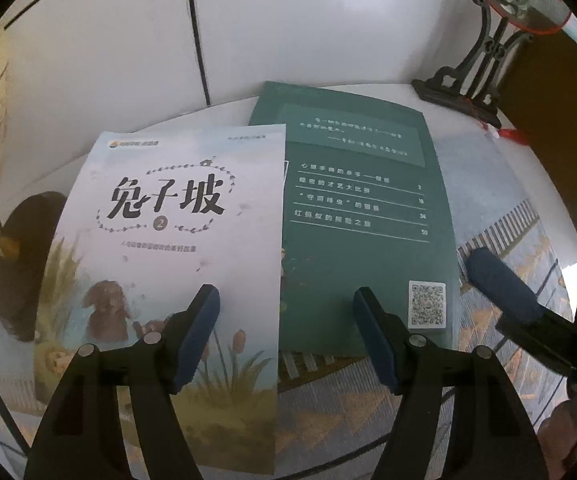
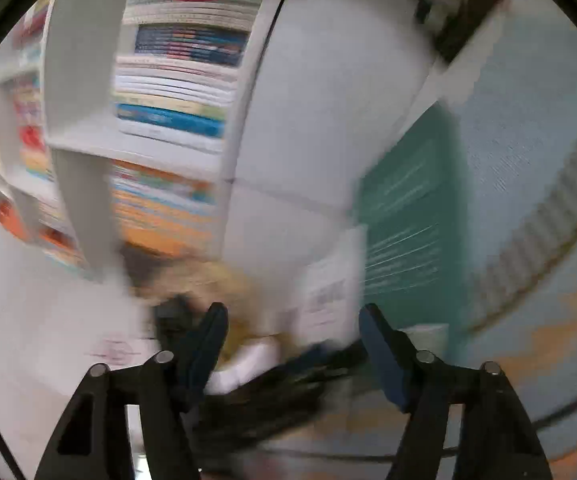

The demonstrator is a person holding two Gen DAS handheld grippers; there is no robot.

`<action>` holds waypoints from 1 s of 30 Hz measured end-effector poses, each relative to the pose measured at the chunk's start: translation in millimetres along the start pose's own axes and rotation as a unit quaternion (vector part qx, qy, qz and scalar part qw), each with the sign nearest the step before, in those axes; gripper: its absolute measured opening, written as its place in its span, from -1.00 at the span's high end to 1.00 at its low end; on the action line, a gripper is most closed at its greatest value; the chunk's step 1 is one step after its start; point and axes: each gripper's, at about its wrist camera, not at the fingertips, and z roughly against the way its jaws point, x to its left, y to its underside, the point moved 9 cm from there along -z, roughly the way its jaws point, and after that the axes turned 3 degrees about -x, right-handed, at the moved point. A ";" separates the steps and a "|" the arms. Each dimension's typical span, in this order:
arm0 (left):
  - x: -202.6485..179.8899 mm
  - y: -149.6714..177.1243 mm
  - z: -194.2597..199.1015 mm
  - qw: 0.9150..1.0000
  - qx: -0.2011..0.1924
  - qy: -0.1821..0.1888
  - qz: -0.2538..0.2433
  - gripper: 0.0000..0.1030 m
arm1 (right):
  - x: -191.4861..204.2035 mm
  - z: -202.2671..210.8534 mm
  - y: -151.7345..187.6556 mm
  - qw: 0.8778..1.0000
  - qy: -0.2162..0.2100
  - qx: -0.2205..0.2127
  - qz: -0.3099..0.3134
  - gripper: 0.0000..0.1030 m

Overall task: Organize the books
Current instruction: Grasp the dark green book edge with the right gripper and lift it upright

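Two books are seen lying on a patterned blue cloth (image 1: 500,216) that covers the table near a white wall (image 1: 108,60). A pale book (image 1: 168,240) with a rabbit illustration and large black characters lies to the left, and its right edge overlaps a green book (image 1: 368,208) bearing white text lines and a QR code. The left gripper (image 1: 286,300) is held above the lower parts of both books with its jaws parted; nothing is gripped between them. One blue-padded finger of the right gripper (image 1: 504,284) is seen over the cloth just right of the green book. In the blurred right wrist view, the right gripper (image 2: 292,316) is shown with its jaws apart and nothing clearly clamped. The green book (image 2: 408,220) is visible ahead of it, and filled white shelves (image 2: 168,92) are seen to the left. A dark ornamental stand (image 1: 464,80) is placed at the far right of the table.
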 end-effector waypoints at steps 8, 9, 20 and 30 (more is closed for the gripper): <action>-4.4 -0.4 -3.9 1.000 -0.003 0.000 -0.015 -0.40 | -40.5 14.0 -3.1 0.968 0.245 -0.020 0.043 -0.35; -4.9 -0.4 -4.1 1.000 -0.003 0.002 -0.017 -0.42 | -39.4 8.9 -2.0 0.968 0.244 -0.012 0.052 -0.42; -3.0 -0.3 -1.2 0.998 0.005 0.058 -0.014 -0.50 | -25.4 -3.8 -7.6 0.989 0.145 -0.016 0.001 -1.00; -4.0 -1.1 -1.5 0.998 0.001 0.061 -0.013 -0.58 | -17.4 3.2 -13.7 0.998 0.051 -0.028 -0.025 -1.00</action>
